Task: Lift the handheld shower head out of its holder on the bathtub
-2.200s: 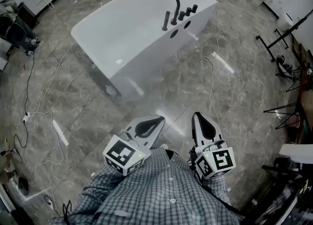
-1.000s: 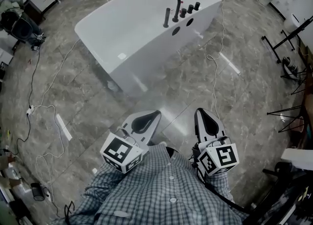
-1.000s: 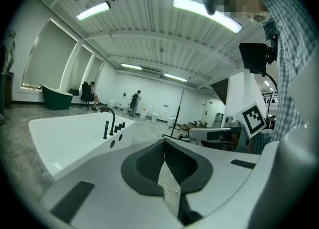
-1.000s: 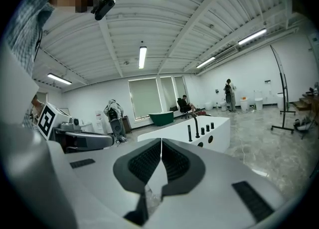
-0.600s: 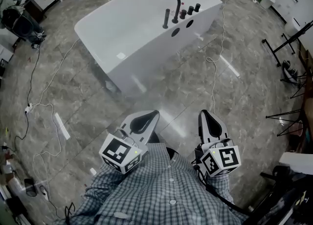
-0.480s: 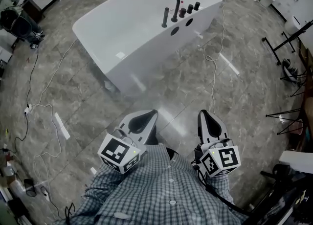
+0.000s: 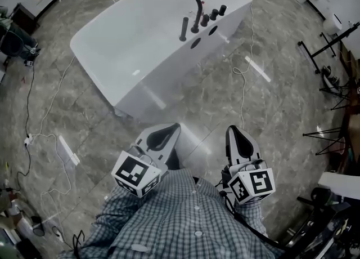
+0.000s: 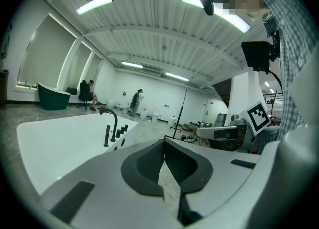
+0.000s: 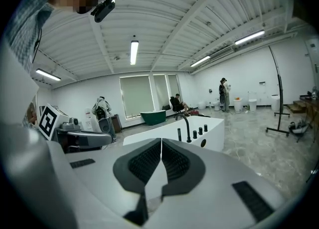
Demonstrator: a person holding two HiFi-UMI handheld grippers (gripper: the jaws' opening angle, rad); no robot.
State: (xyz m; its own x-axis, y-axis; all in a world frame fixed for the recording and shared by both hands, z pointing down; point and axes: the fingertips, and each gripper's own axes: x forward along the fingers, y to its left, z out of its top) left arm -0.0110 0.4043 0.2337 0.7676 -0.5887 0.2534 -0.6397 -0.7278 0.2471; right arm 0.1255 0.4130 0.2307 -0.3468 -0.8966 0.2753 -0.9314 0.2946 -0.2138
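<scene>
Facing bathtub [image 7: 143, 80], well apart. Shower head [image 7: 184, 28] stands upright on its rim, straight ahead. Both tools clenched, empty; left tool [image 7: 169, 131] looks marginally nearer than right tool [image 7: 233, 137].

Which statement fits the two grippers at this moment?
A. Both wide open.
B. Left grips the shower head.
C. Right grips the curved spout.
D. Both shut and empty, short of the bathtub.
D: the left gripper and right gripper each show jaws together with nothing between, and floor lies between them and the bathtub.
</scene>
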